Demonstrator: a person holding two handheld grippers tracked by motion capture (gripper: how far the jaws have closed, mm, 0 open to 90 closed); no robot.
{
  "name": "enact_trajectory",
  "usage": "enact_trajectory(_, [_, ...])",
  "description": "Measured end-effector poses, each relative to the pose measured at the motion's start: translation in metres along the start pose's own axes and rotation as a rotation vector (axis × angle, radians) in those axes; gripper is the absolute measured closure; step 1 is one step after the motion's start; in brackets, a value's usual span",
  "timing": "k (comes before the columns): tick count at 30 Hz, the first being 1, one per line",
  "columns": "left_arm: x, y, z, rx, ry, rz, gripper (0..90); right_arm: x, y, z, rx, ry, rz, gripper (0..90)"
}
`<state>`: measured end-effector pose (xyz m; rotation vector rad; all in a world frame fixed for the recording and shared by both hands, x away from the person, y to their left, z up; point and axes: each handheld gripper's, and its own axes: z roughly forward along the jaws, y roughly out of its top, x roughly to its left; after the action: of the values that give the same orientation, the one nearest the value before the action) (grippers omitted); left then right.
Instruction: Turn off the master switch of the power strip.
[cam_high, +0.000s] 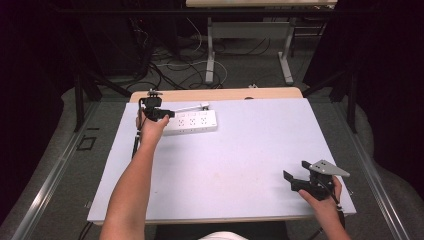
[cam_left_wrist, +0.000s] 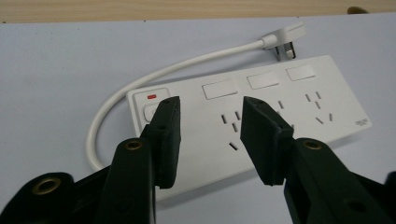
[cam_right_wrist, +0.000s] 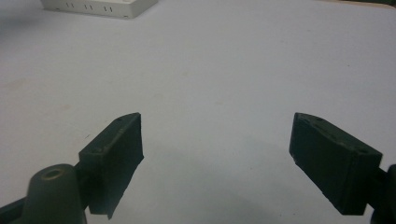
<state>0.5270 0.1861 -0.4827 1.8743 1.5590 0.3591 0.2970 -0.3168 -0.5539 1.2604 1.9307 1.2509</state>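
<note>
Left tongs hover open over the switch end of the white power strip, jaws apart, nothing between them. The strip lies flat at the far left of the table, long side running left to right. Its white cable loops out from the switch end and curls back along the far side to the plug, which lies on the table just beside the strip's far edge. Can't tell if a jaw tip touches the strip.

Risks, judged from here:
- The strip is wide and flat, and the jaws look too narrowly spread to straddle it. A closing move would likely land on the top face and slide off the smooth plastic.
- The left jaw sits right by the rocker switch with the red mark. Pressing down could flip it instead of gripping.
- A grip at one end only could let the strip pivot or drag the cable loop.
- A push could skate the strip toward the far table edge, since nothing braces it.

Pose: left forearm stretched far forward across the table, hand wrapped on the handle, tongs aimed forward and down at the strip. Right tongs are wide open and empty, low over bare table at the near right corner, well apart from the strip, right hand close to the body, pointing toward the table's middle.
</note>
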Motion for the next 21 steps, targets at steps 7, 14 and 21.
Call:
enact_trajectory(7, [-0.002,0.000,-0.013,-0.003,-0.017,0.025,53.6,-0.001,0.000,0.000,0.000,0.008,-0.005,16.7])
enact_trajectory(14, [-0.004,-0.001,-0.026,-0.016,-0.025,0.059,50.0,-0.002,0.001,-0.001,-0.008,0.012,-0.005,16.7])
enact_trajectory(21, [-0.006,-0.009,-0.032,-0.050,-0.042,0.083,46.4,0.000,0.001,-0.001,-0.006,0.017,0.006,16.7])
